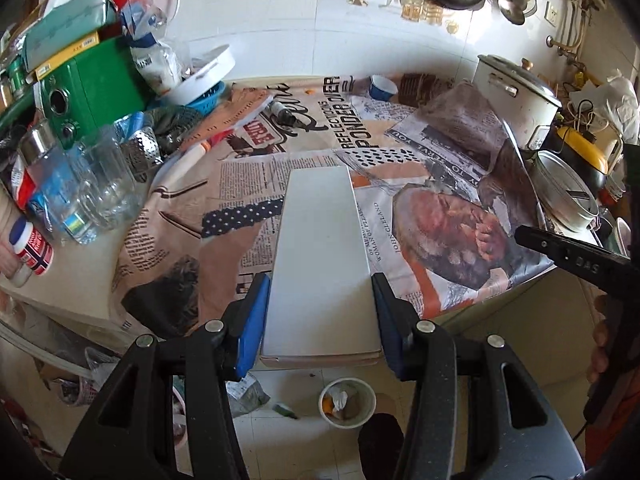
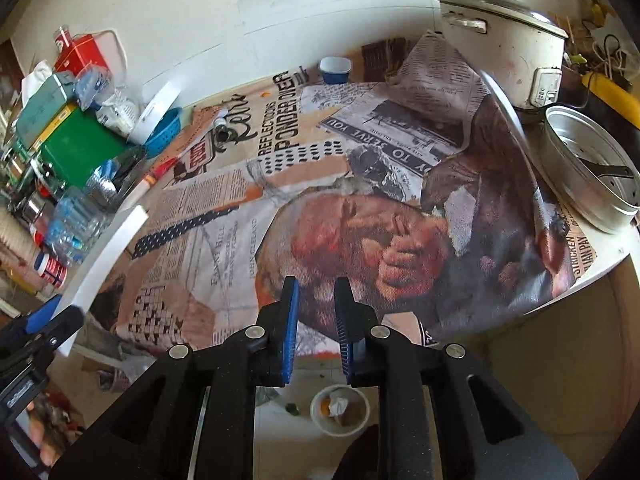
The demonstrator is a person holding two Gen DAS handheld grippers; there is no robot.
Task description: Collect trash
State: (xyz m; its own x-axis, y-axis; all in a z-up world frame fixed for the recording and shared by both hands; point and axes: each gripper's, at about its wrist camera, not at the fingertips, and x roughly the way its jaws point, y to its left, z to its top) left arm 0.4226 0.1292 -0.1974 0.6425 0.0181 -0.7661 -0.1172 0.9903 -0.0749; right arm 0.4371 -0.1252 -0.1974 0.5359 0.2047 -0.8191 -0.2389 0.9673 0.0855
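Your left gripper (image 1: 320, 312) is pinching a long, flat white cardboard box (image 1: 320, 256) between its blue ribbed pads, one pad pressing each long side near the box's near end, so the smooth matte lid is stretching away from you over the table edge. Your right gripper (image 2: 316, 328) is holding nothing; its blue pads are standing a narrow gap apart, with only the printed cloth showing between them. Under both, the newspaper-print tablecloth (image 2: 280, 184) is lying wrinkled across the round white table (image 2: 612, 264), its far right corner rucked up against a dented cream rice cooker (image 2: 508, 36) with a metal lid. Just right of that, a shiny aluminium pan (image 2: 592, 184) is sitting tilted at the table's rim. Along the left, crumpled clear plastic bottles (image 1: 92, 184), a glossy green box (image 1: 92, 84) and a blue plastic basket (image 1: 208, 96) are crowding together. Down on the tiled floor, near you, a round white trash bin (image 1: 347, 402) is standing open, holding crumpled paper scraps.
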